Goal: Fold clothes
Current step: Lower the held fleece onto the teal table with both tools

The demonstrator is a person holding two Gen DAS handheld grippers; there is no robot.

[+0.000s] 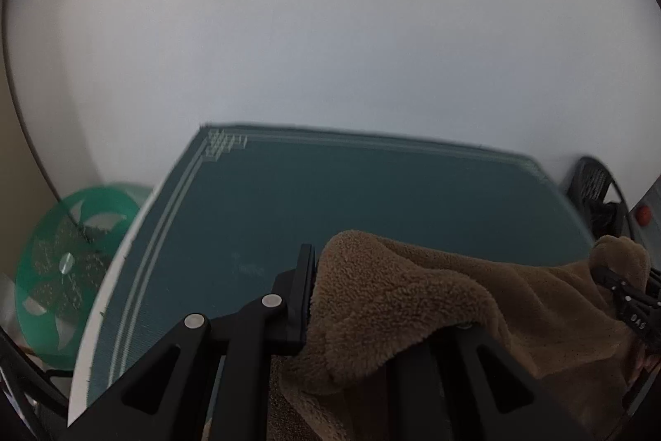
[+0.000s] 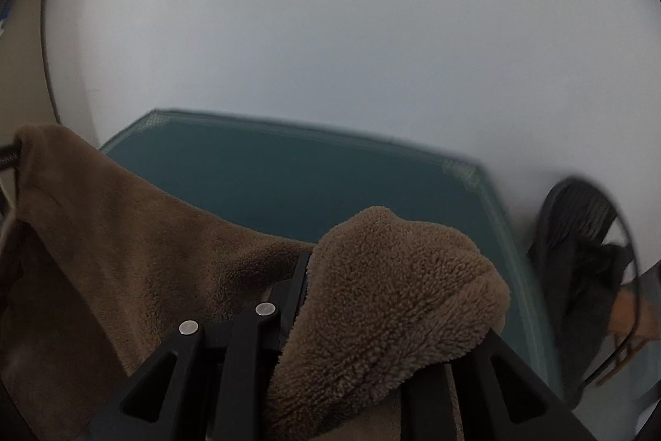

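Observation:
A brown fleece garment [image 1: 384,296] hangs stretched between my two grippers above a dark teal mat [image 1: 330,193]. In the left wrist view my left gripper [image 1: 326,300] is shut on a bunched corner of the fleece, which drapes over the right finger and hides it. The cloth runs right to my other gripper [image 1: 628,300] at the frame edge. In the right wrist view my right gripper [image 2: 318,300] is shut on another fluffy corner of the garment [image 2: 392,284]. The fleece sags leftward toward the left gripper [image 2: 8,156], above the teal mat [image 2: 310,176].
The mat lies on a white table [image 1: 115,259] against a plain white wall. A green round disc-shaped thing [image 1: 70,255] stands off the table's left edge. A black fan-like object [image 2: 578,226] and a dark cable sit past the mat's right side.

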